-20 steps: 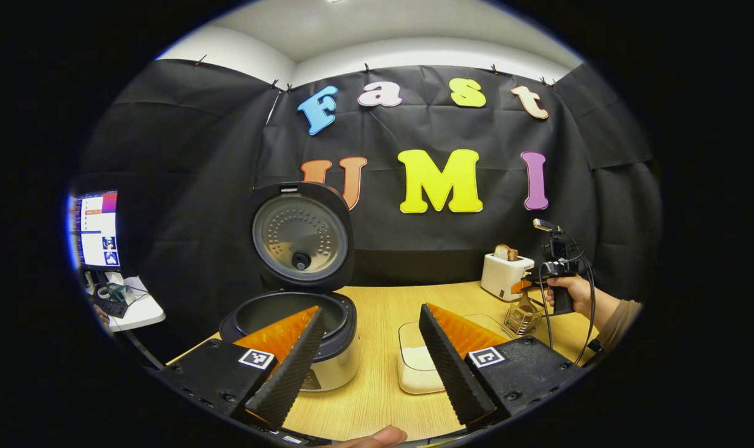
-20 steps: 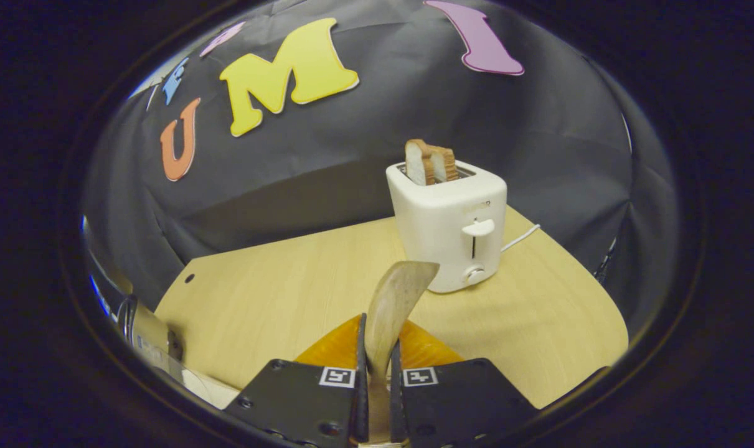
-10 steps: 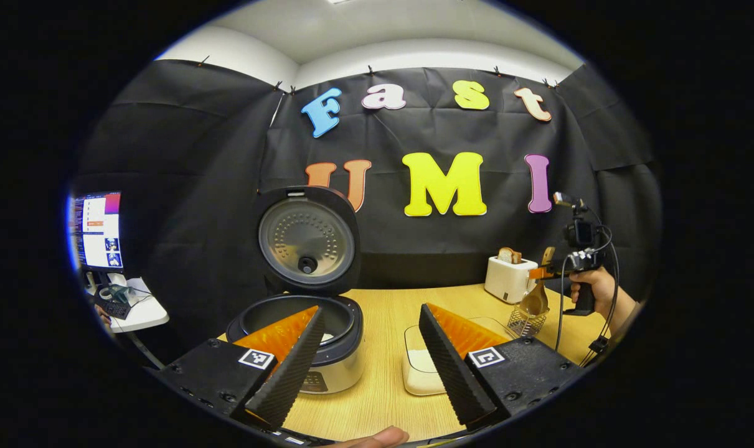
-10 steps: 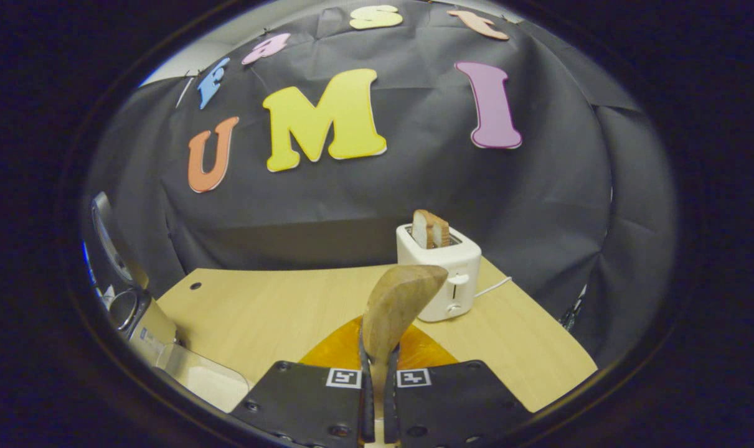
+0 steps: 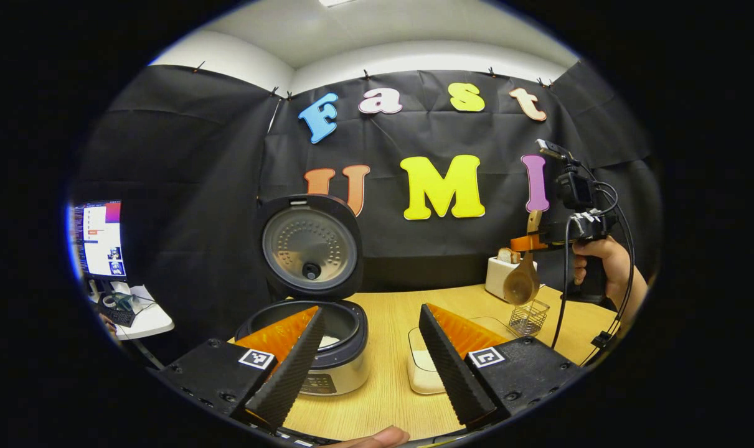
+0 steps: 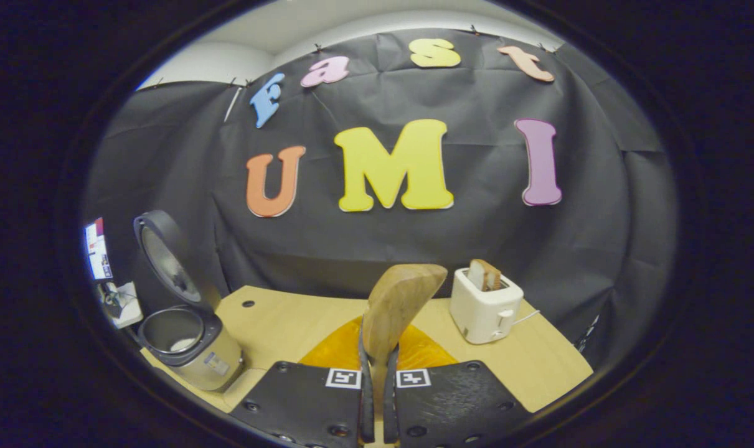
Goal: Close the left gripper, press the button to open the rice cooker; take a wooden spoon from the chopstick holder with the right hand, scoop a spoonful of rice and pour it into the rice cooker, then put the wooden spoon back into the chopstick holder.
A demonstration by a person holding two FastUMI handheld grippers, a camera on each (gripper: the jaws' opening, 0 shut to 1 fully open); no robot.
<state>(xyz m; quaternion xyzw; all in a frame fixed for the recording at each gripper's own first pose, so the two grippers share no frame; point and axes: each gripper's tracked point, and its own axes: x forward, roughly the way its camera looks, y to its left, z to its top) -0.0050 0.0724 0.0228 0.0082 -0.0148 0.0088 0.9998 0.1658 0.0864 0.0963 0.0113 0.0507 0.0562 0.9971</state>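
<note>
Wooden spoon now higher; right claw clamped

On the counter — rice cooker left, chopstick holder right, toaster far behind it.

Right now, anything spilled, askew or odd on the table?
Nothing stands out. The cooker stands level with its lid up, the toaster is upright with bread in its slot, and the table shows no spill. The right claw grips the spoon above the wire holder.
</note>
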